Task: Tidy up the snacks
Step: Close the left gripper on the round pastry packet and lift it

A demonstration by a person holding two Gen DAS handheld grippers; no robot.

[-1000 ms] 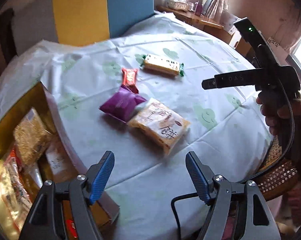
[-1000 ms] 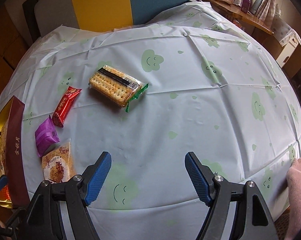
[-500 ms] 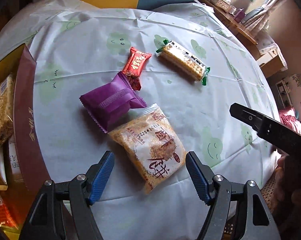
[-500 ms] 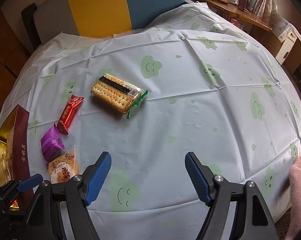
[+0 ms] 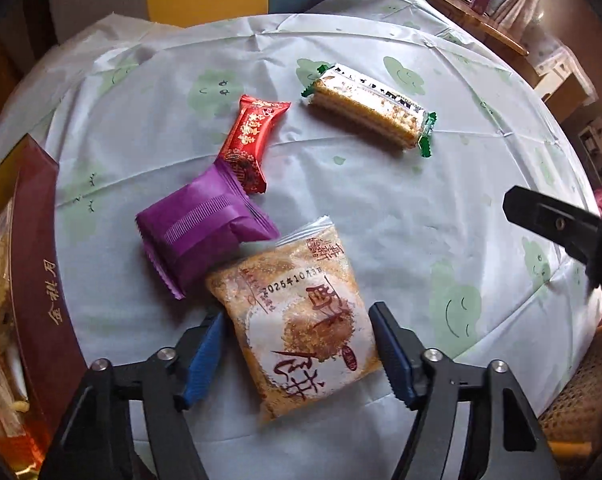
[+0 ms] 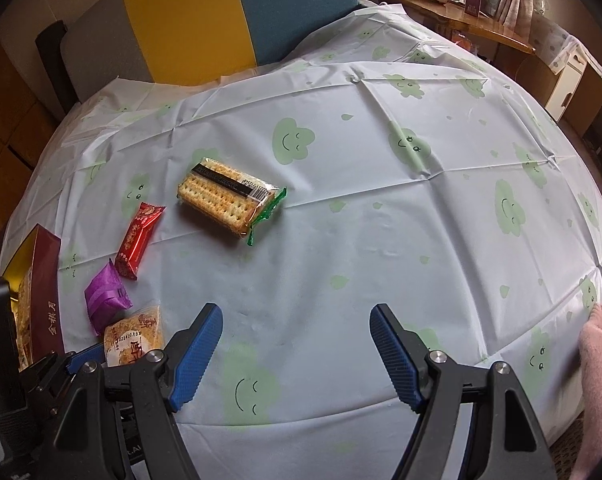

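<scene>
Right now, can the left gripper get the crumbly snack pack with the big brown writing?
Probably yes. The left gripper already straddles the near end of the crumbly snack pack, one blue pad on each side, and its jaws are closing. Nothing lies on top of it; the purple packet only touches its far corner.

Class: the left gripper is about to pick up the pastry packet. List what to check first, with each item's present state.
1. Pastry packet sits between the left gripper pads: ok.
2. Pads pressing the packet: not ok; jaws closing, a gap shows on each side.
3. Purple packet clear of the pastry packet: not ok; its corner meets it.
4. Right gripper open, clear of the snacks: ok.
5. Room in the maroon box: cannot tell.
</scene>
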